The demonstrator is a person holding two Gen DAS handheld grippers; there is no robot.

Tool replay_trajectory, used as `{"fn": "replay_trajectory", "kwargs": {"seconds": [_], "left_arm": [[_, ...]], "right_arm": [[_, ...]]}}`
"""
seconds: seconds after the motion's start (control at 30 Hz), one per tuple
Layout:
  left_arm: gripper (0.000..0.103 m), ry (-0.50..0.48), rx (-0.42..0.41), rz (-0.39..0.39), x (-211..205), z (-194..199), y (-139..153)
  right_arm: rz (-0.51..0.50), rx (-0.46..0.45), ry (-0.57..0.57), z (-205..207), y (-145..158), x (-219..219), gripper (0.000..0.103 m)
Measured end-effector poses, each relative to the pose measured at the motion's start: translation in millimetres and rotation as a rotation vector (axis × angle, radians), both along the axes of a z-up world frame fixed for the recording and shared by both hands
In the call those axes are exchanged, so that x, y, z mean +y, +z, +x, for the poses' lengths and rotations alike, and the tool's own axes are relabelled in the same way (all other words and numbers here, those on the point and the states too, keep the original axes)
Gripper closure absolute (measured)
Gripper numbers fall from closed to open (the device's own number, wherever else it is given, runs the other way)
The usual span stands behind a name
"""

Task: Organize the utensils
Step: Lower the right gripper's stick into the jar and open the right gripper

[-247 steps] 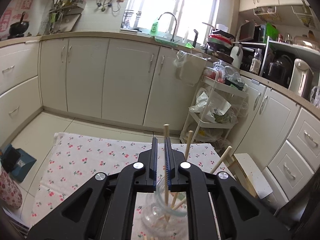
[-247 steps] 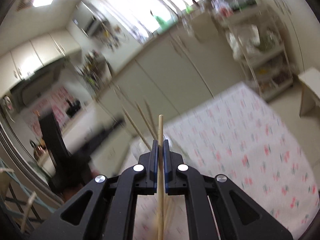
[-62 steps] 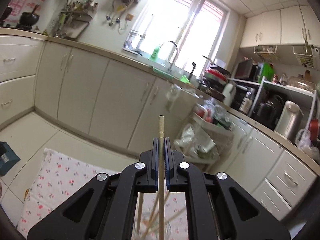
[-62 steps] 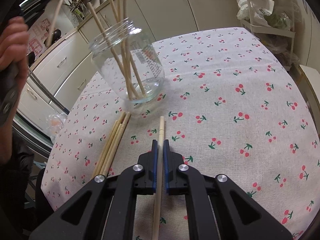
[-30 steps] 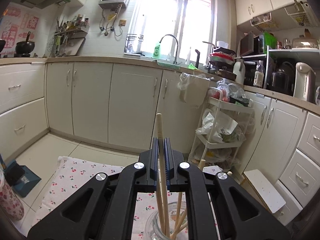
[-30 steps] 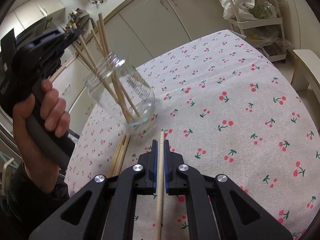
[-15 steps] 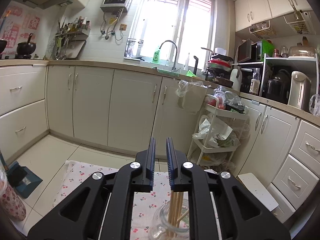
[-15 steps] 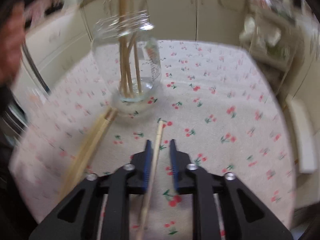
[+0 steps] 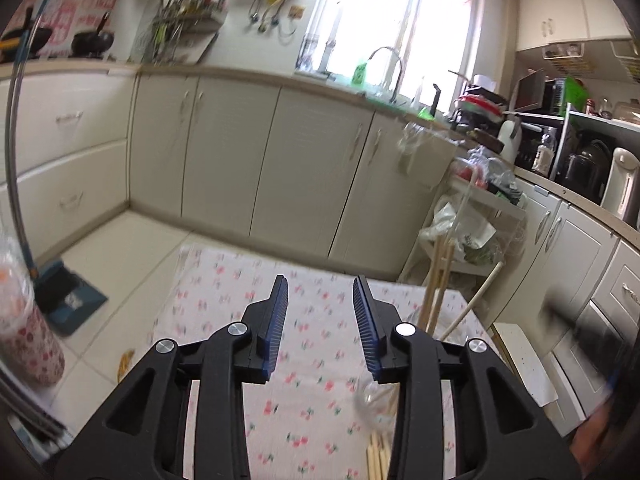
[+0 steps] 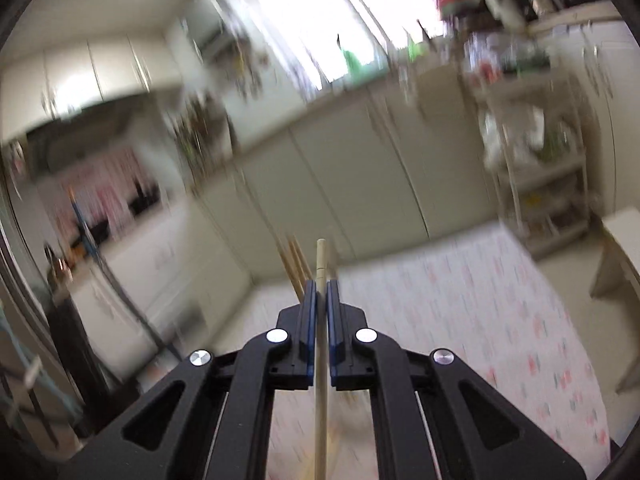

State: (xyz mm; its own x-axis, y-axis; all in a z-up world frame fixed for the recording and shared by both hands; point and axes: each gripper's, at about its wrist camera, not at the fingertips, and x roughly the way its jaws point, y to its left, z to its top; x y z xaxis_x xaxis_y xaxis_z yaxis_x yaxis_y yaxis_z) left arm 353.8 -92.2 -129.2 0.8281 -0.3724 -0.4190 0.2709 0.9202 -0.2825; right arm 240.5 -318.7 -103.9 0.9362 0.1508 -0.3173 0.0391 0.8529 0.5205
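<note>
The left tool (image 9: 320, 320) hides most of the blurred jar (image 9: 374, 398).

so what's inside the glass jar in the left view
Several wooden chopsticks stand in the glass jar, their tops leaning up and out of it. The left hand-held gripper covers most of the jar, so their lower ends and the exact count can't be seen.

Kitchen with cream cabinets (image 9: 224, 152) along the walls, a bright window (image 9: 396, 12) at 12 o'clock, pale tiled floor (image 9: 132, 248), wire rack (image 9: 472, 216) at 3 o'clock.
</note>
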Motion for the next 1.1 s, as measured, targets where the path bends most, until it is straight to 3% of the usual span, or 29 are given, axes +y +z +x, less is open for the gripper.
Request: {"fn": "replay_trajectory", "kwargs": {"seconds": [0.13, 0.33, 0.57, 1.1], "left_arm": [[0.071, 0.003, 0.037, -0.013, 4.9, -2.5, -15.3], [0.07, -0.008, 0.057, -0.035, 9.8, -6.6, -22.2], [0.068, -0.005, 0.095, -0.068, 17.8, -1.5, -30.1], [0.063, -0.017, 0.124, -0.06, 13.7, -2.9, -33.6]], "right_arm": [[-0.035, -0.157, -0.079, 28.2, 30.8, 9.4, 0.097], [-0.089, -0.242, -0.18, 75.9, 36.9, 19.8, 0.097], [-0.209, -0.194, -0.217, 109.1, 11.6, 36.0, 0.097], [-0.352, -0.16, -0.136, 80.1, -13.6, 55.9, 0.097]]}}
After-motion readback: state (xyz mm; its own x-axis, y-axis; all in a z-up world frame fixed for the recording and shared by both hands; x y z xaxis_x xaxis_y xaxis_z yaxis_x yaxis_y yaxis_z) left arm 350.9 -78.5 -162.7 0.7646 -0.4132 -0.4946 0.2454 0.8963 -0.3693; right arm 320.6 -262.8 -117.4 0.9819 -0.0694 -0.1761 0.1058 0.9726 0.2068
